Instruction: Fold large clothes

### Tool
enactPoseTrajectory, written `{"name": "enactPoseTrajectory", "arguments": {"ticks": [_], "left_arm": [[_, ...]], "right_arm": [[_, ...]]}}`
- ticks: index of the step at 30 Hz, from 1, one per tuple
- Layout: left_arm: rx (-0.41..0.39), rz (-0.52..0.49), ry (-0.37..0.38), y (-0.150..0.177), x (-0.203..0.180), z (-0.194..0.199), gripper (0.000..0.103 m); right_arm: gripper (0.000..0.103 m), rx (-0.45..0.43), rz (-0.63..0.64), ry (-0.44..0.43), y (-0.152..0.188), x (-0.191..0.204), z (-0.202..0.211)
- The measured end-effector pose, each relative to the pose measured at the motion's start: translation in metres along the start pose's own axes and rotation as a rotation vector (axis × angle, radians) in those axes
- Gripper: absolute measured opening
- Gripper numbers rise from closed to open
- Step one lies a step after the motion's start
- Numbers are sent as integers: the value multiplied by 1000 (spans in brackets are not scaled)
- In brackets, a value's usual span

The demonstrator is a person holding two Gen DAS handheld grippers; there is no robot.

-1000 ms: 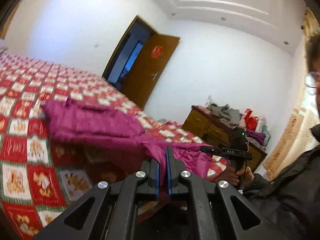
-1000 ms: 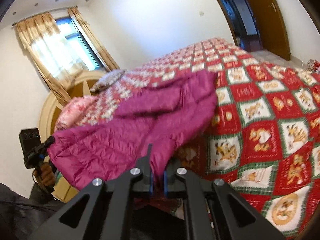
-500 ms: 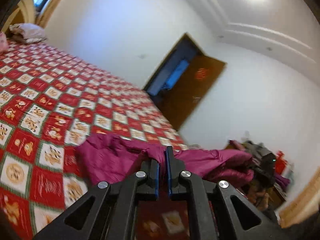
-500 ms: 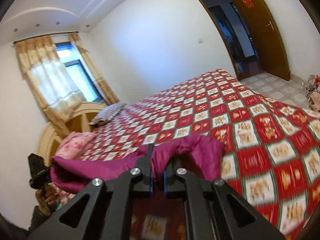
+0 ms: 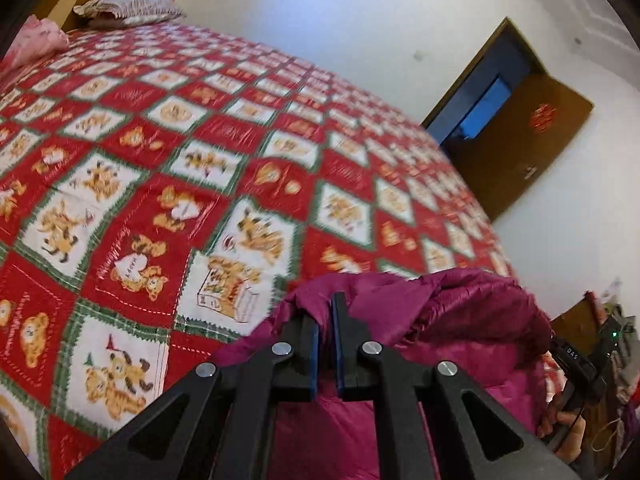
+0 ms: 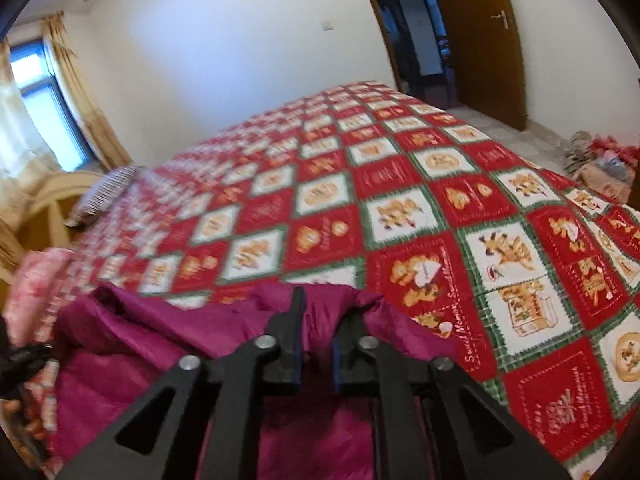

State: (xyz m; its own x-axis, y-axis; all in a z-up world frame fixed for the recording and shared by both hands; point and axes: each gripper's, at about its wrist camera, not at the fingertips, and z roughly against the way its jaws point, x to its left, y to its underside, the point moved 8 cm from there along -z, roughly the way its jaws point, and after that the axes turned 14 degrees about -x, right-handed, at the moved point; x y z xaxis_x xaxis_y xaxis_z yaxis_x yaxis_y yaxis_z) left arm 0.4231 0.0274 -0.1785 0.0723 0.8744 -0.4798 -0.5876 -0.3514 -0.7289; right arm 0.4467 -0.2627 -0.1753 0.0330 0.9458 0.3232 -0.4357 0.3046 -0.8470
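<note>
Your magenta jacket point(image 5: 472, 312) lies bunched at the near edge of the bed point(image 5: 200, 160); its lower part is cut off by the frame, and the bedspread pattern is blurred. Your left gripper point(image 5: 326, 336) is pinched tight on a fold of the jacket. Your right gripper point(image 6: 316, 340) has just been opening: a narrow gap, cloth between the fingers, pads apparently not pressing. A second ago the jacket was spread higher above the bed; now it is low.
</note>
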Motion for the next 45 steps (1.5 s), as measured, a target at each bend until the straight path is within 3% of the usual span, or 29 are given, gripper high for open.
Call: {"name": "enactPoseTrajectory", "arguments": {"ticks": [4, 10, 12, 15, 18, 19, 21, 23, 25, 28, 30, 32, 33, 34, 36, 40, 45], "left_arm": [[71, 111, 37, 16, 18, -20, 6], [129, 477, 233, 3, 41, -21, 6], [108, 508, 290, -11, 39, -8, 6], [84, 420, 278, -27, 25, 12, 7], [49, 250, 214, -37, 9, 29, 8], [42, 207, 202, -39, 3, 32, 8], [51, 142, 181, -38, -8, 31, 13], [86, 109, 174, -32, -12, 27, 19], [115, 125, 224, -29, -17, 24, 24], [106, 252, 319, -38, -15, 28, 26], [45, 332, 306, -53, 0, 40, 28], [-15, 356, 247, -64, 8, 52, 43], [-43, 341, 207, -69, 12, 60, 58], [-62, 303, 170, -71, 11, 67, 65], [-76, 198, 147, -71, -2, 73, 65], [-37, 5, 104, -47, -37, 60, 65], [12, -152, 86, -4, -85, 17, 65]], "right_arm": [[30, 30, -26, 37, 22, -14, -23], [40, 53, -153, -19, 26, -28, -28], [50, 52, -181, -34, 22, -30, -21], [75, -9, -199, -44, 5, -32, 3], [77, -133, -179, -48, -22, -34, 46], [74, -143, -146, -55, -29, -30, 59], [45, -98, -47, -80, -30, -10, 67], [33, -39, 64, -100, -22, 12, 68], [33, -17, 165, -110, -12, 34, 71], [33, -3, 292, -90, 1, 57, 60], [33, 23, 317, -59, 10, 60, 38], [33, 46, 289, -30, 17, 50, 16], [33, 62, 273, -14, 20, 43, 5], [33, 81, 270, 22, 26, 32, -6], [33, 125, 288, 114, 40, 10, -21], [33, 126, 240, 137, 39, -2, -13], [30, 44, 242, 19, 11, 44, 19]]}}
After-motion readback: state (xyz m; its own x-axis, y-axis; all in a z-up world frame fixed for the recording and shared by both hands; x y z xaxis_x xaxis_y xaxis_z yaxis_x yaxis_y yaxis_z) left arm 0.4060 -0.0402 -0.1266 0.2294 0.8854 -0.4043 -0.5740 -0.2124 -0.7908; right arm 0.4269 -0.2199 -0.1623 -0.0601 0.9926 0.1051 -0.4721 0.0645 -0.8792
